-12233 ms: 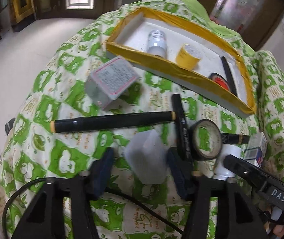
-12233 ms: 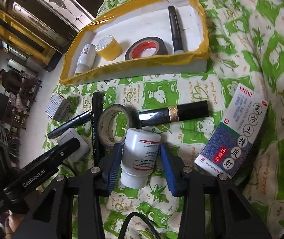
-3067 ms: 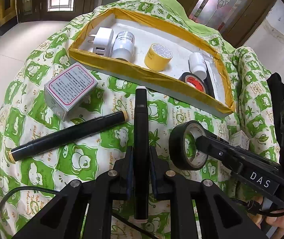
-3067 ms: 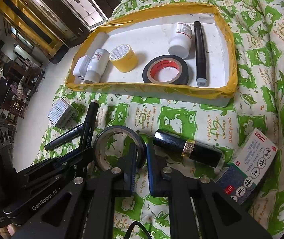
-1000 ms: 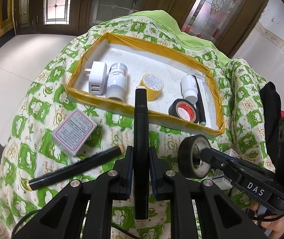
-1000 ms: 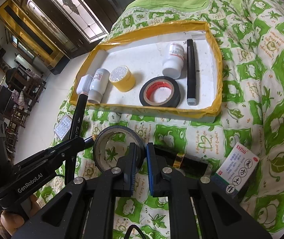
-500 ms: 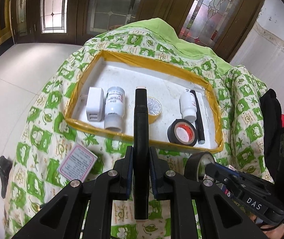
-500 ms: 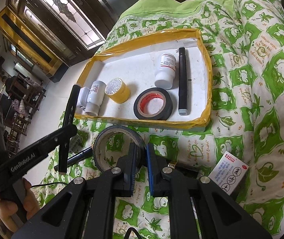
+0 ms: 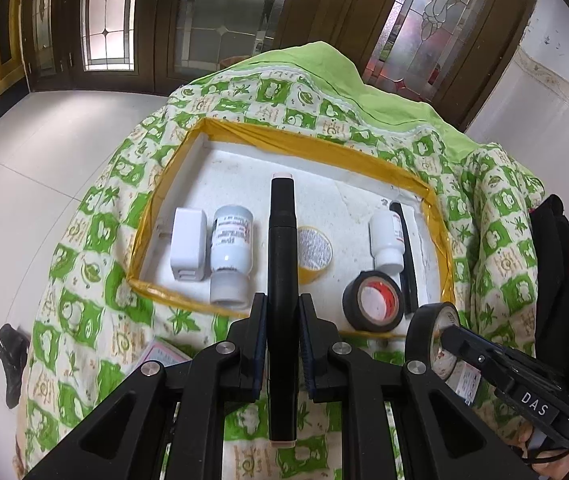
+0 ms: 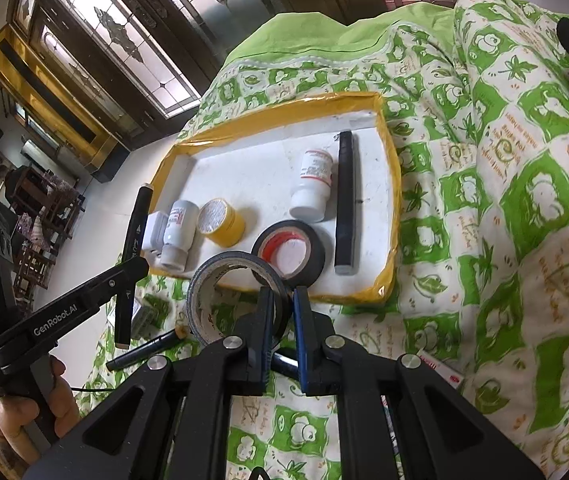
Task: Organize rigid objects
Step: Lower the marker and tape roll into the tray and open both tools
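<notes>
My left gripper (image 9: 281,332) clamps the black marker (image 9: 282,264) lengthwise above the tray (image 9: 304,144); my right gripper (image 10: 283,312) pinches the grey tape roll (image 10: 220,276) at the tray's near edge.

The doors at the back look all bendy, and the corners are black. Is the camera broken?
No. In both wrist views a fisheye lens bows the doors and blackens the corners. Both are sharp: print reads on the white bottle in the left wrist view and on the left gripper in the right wrist view.
</notes>
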Action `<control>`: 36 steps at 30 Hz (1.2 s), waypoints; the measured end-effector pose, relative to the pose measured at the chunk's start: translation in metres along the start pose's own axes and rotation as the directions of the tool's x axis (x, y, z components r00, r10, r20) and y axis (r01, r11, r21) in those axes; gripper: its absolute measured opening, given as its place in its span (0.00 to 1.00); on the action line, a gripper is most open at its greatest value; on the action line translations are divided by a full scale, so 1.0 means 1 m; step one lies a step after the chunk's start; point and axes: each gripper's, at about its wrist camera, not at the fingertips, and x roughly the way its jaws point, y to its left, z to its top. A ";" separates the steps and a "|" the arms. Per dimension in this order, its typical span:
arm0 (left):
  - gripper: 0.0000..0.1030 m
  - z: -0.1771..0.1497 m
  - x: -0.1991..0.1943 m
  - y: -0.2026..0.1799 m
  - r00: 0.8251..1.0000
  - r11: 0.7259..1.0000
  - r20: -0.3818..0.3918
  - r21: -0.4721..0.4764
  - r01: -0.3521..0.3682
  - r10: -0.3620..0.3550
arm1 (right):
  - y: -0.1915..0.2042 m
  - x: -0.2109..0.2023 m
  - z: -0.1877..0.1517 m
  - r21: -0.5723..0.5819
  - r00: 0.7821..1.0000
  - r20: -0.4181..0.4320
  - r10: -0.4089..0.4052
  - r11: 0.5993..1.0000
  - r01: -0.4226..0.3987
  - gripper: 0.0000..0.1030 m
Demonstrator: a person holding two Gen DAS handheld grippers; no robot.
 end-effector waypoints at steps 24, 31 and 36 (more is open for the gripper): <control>0.14 0.027 0.048 0.001 1.000 1.000 -0.012 -0.008 0.004 -0.004 | -0.006 0.036 0.065 0.067 1.000 0.008 -0.005 0.998 0.004 0.09; 0.14 0.025 0.060 0.004 1.000 1.000 -0.018 -0.008 0.003 -0.003 | 0.000 0.055 0.082 0.045 1.000 -0.002 -0.028 0.999 0.028 0.09; 0.14 0.031 0.064 0.003 1.000 1.000 -0.013 -0.004 0.006 -0.007 | 0.006 0.071 0.089 0.014 0.999 -0.020 -0.045 0.999 0.045 0.09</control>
